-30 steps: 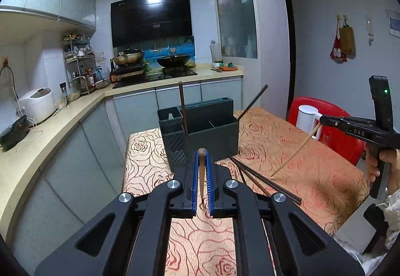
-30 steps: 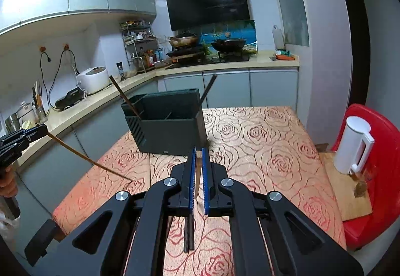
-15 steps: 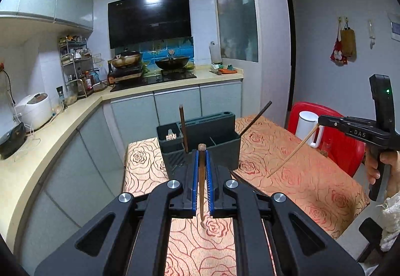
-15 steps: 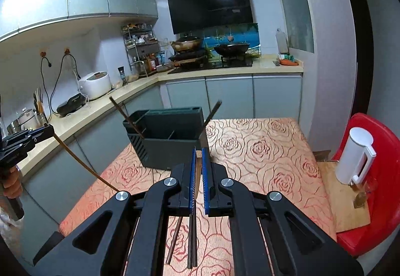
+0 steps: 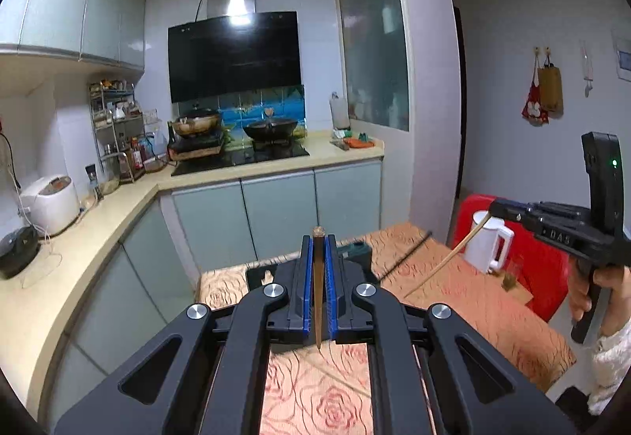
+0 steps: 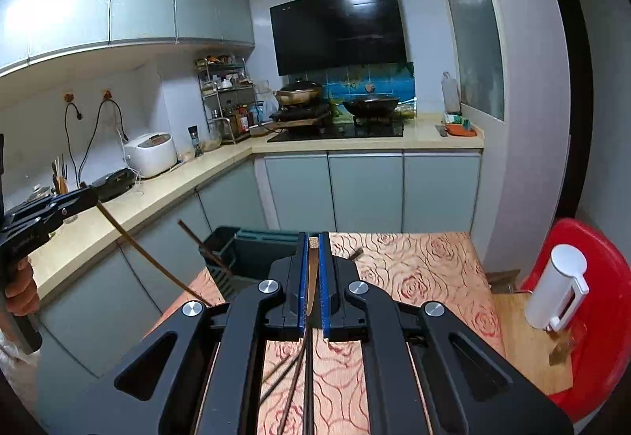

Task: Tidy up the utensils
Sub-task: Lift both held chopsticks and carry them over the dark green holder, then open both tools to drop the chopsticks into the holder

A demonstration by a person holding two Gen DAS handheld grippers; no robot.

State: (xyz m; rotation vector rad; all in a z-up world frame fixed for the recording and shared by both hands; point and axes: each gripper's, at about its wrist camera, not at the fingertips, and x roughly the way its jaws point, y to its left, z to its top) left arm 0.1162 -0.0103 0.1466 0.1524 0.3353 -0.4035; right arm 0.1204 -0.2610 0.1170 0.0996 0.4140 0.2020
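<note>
Left claw (image 5: 318, 273) is clamped on a brown chopstick (image 5: 318, 301), pinched upright between the blue pads, tip pointing down over the rose-print tabletop (image 5: 315, 391). Right claw (image 6: 313, 273) is clamped on its own chopstick (image 6: 311, 289) the same way, with a few more dark chopsticks (image 6: 292, 387) lying loose on the cloth right under it. Dark utensil holder (image 6: 252, 257) sits just past the claws, one dark stick (image 6: 205, 249) leaning out of it. White kettle (image 6: 558, 289) sits off on the red chair (image 6: 599, 356).
</note>
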